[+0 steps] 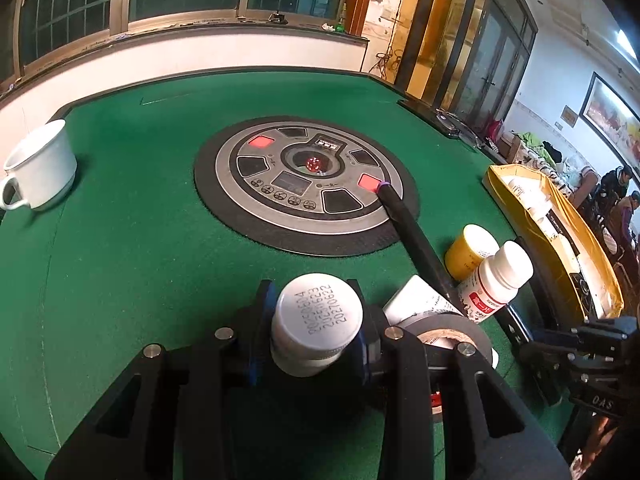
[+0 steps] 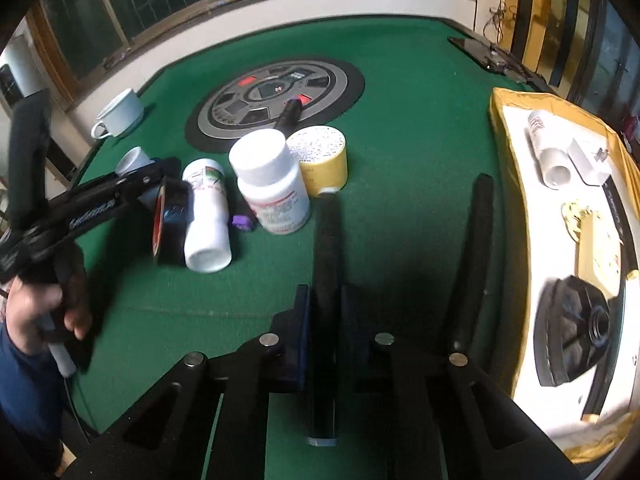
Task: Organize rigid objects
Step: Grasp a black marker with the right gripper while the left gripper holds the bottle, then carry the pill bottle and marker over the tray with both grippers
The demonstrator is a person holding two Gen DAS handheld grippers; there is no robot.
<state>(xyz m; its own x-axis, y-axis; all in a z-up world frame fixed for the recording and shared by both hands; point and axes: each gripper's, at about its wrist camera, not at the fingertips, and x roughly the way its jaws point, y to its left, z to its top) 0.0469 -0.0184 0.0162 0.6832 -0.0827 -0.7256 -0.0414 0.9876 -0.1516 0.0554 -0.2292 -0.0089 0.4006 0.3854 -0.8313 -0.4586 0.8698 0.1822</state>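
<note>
Left of the round console (image 1: 306,184), white mug (image 1: 40,166) standing well apart. Nearer than the console, left gripper (image 1: 316,332) part-closed, pads pressing a white-capped bottle (image 1: 318,320). Right of the console, right gripper (image 2: 324,320) clamped tight on a long black rod (image 2: 326,264), tip just beside the yellow jar (image 2: 322,160). Farther right, yellow-lined box (image 2: 516,184) holding sorted items. Likely risks: rod sweeping the standing pill bottle (image 2: 272,184) over; smooth bottle slipping from its grip.
</note>
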